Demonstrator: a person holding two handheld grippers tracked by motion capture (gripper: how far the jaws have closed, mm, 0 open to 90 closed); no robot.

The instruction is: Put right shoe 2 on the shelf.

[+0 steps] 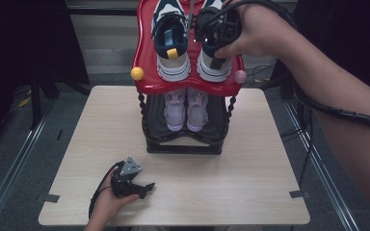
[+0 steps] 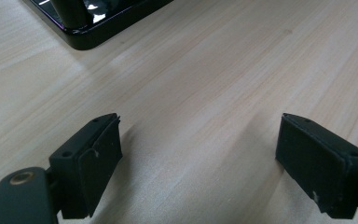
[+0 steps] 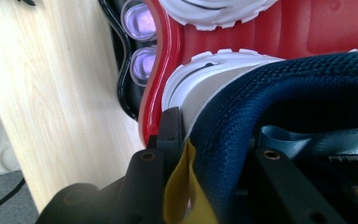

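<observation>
Navy sneaker (image 1: 215, 45) heel collar clamped between right gripper (image 1: 220, 30) jaws, atop red shelf (image 1: 147, 57). Left gripper (image 1: 134, 185) spread, idle on table (image 1: 250, 159). Risk: thin collar hold slips, shoe drops.

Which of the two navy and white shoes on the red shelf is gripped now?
The right navy shoe: the right gripper is clamped on its heel collar. The left navy shoe stands free beside it.

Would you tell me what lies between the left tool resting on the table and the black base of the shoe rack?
Bare pale wooden tabletop: in the high view, nothing sits between the left tool and the black rack base; the left gripper view agrees.
</observation>
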